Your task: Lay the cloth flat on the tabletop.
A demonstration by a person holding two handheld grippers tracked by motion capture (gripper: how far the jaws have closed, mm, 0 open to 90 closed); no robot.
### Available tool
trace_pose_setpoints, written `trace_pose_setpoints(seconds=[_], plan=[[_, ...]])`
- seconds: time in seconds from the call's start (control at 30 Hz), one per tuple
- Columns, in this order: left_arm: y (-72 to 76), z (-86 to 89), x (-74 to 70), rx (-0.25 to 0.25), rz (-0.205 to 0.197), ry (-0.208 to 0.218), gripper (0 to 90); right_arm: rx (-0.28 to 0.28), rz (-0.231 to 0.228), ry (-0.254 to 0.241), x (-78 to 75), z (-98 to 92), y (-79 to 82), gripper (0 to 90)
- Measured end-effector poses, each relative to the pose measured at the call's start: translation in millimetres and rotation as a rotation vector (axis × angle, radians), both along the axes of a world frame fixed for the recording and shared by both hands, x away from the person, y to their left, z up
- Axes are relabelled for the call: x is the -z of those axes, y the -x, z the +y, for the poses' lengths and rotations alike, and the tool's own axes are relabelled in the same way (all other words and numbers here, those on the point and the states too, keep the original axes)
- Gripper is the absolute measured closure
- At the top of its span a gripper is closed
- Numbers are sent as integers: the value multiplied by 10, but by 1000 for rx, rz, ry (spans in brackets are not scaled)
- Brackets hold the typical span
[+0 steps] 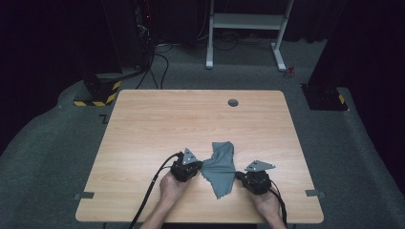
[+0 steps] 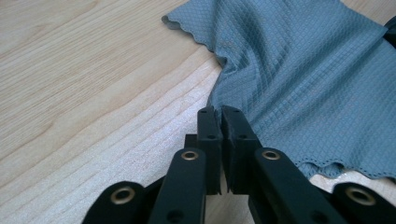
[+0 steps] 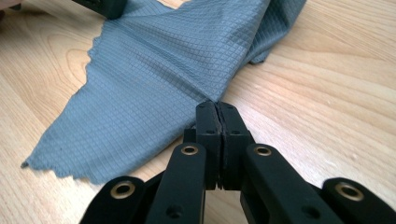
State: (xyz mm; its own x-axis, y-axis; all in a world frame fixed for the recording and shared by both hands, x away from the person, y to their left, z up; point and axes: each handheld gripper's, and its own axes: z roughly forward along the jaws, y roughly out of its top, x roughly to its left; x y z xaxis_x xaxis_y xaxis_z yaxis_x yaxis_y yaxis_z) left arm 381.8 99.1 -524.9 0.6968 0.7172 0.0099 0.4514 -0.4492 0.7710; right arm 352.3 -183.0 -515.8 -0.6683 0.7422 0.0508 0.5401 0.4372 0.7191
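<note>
A grey waffle-weave cloth (image 1: 220, 166) lies on the wooden table (image 1: 157, 124) near its front edge, stretched between my two grippers. My left gripper (image 1: 201, 166) is shut on the cloth's left corner; in the left gripper view the jaws pinch the cloth (image 2: 299, 70) at its edge (image 2: 219, 111). My right gripper (image 1: 237, 175) is shut on the right corner; in the right gripper view the closed jaws (image 3: 216, 105) hold the cloth (image 3: 159, 79), which spreads away to the left. One point of the cloth hangs toward the table's front, another reaches back.
A round cable hole (image 1: 233, 102) sits near the table's far edge. Black cables (image 1: 148, 195) trail from the grippers over the front edge. Behind the table stand a white frame (image 1: 246, 28) and dark equipment on grey carpet.
</note>
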Motion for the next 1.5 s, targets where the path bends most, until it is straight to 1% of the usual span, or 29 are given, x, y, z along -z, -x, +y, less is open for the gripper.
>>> trace_pose_setpoints(seconds=[0.07, 0.1, 0.17, 0.23, 0.27, 0.33, 0.4, 0.43, 0.5, 0.57, 0.63, 0.67, 0.7, 0.73, 0.77, 0.8, 0.87, 0.93, 1.0, 1.03, 1.1, 1.17, 1.23, 1.3, 1.33, 1.4, 1.43, 1.47, 1.5], plan=[[5, 9, 1, -7, 4, 6, 880, 9, -13, 12, -2, -16, 13, 892], [4, 31, 1, -12, 15, 13, 881, 17, -17, 12, -4, -31, 19, 892], [10, 100, -4, -30, 30, 22, 882, 32, -13, -1, -10, -78, 28, 893], [22, 157, -15, -39, 29, 17, 882, 39, -4, -6, -6, -116, 46, 895], [34, 182, -21, -40, 33, 22, 882, 33, -10, -3, 0, -125, 45, 896], [54, 208, -36, -45, 22, 8, 882, 34, -7, -3, 7, -119, 60, 897], [66, 246, -51, -58, 14, -2, 882, 26, -17, 3, 3, -118, 47, 897], [71, 267, -58, -65, 9, -10, 882, 35, -13, 0, -2, -123, 44, 897], [85, 313, -65, -79, 10, 3, 882, 50, -23, 4, -11, -155, 24, 896], [103, 352, -71, -88, 10, 6, 881, 84, -23, 0, -23, -213, 9, 895], [113, 372, -73, -88, 17, 4, 879, 110, -28, 9, -26, -263, -11, 892], [115, 378, -76, -87, 10, -13, 876, 114, -26, 13, -24, -273, -22, 890], [116, 376, -76, -88, 14, -10, 861, 121, -16, 14, -22, -273, -34, 872], [113, 377, -79, -84, 26, 8, 817, 123, -18, 17, -26, -267, -38, 818], [109, 374, -82, -87, 40, 35, 752, 120, -30, 6, -34, -257, -36, 768], [100, 369, -87, -80, 49, 56, 683, 112, -33, -11, -50, -235, -29, 754], [103, 334, -106, -72, 51, 75, 594, 82, -47, -19, -83, -165, -19, 711], [98, 298, -118, -65, 41, 72, 542, 57, -55, -12, -99, -78, -32, 656], [76, 262, -120, -62, 23, 48, 524, 51, -55, 3, -98, -3, -60, 621], [68, 243, -106, -61, 30, 48, 521, 46, -58, 19, -90, 40, -94, 613], [53, 222, -75, -67, 37, 34, 512, 50, -59, 41, -60, 91, -153, 633], [52, 219, -45, -70, 35, 8, 499, 47, -57, 65, -34, 114, -205, 689], [65, 217, -11, -76, 39, 12, 480, 41, -44, 96, -23, 130, -250, 759], [70, 229, -9, -74, 20, -3, 473, 24, -37, 127, -23, 136, -293, 872], [75, 221, -4, -76, 28, 1, 471, 16, -31, 128, -28, 135, -311, 900], [75, 227, 3, -78, 27, 4, 465, 5, -21, 143, -44, 138, -349, 900], [85, 228, 5, -79, 26, 8, 467, 5, -27, 155, -55, 140, -359, 900], [86, 235, 3, -73, 21, 0, 486, 9, -49, 160, -78, 136, -382, 900], [92, 240, 6, -72, 17, 4, 497, 19, -57, 156, -95, 126, -396, 900]])
